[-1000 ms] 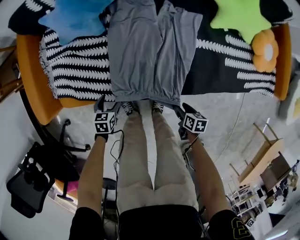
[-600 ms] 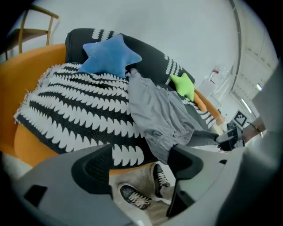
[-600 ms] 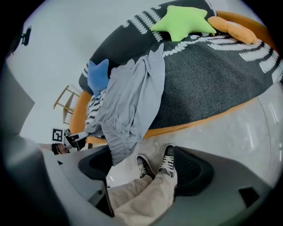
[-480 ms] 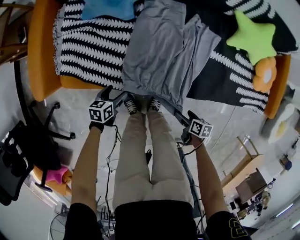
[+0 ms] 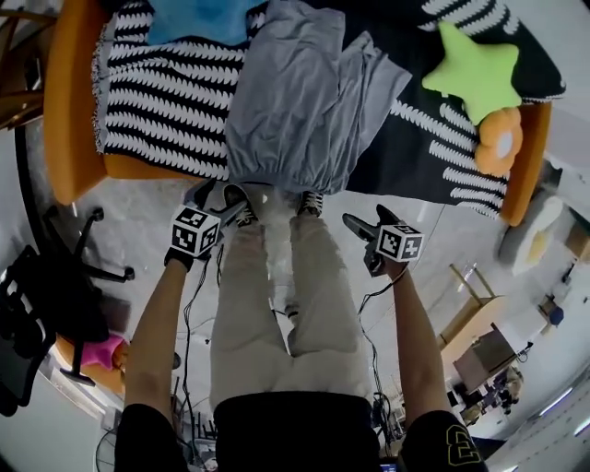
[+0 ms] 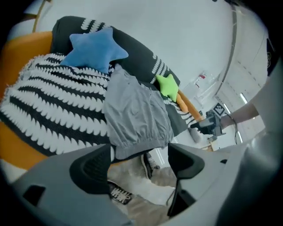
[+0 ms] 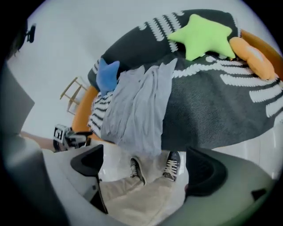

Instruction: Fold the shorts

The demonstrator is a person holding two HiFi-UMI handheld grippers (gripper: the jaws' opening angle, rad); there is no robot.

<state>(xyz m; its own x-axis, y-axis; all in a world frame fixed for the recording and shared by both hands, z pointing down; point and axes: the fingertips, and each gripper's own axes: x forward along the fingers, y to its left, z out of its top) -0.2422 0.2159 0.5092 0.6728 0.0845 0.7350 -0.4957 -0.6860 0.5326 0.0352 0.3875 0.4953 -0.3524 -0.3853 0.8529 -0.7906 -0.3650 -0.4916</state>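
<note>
While the grey shorts (image 5: 304, 101) lie spread on the black-and-white blanket (image 5: 157, 101) over the orange couch (image 5: 69, 120), with the elastic waistband at the couch's front edge and the legs pointing away, both grippers hover just off that edge, clear of the cloth. The left gripper (image 5: 221, 198) is released and its jaws have just been opening; only the person's sneakers (image 5: 311, 203) and beige trousers (image 5: 295, 295) show through the gap. The right gripper (image 5: 367, 219) is likewise released, its jaws just opened wide, with nothing between them. At the top edge of the head view, the leg hems and most of the blue star pillow (image 5: 198, 17) are cut off. One leg overlaps the other, so how the cloth lies underneath is hard to make out. A green star pillow (image 5: 475, 69) and an orange flower pillow (image 5: 501, 143) rest at the blanket's right, well apart from the shorts.
</note>
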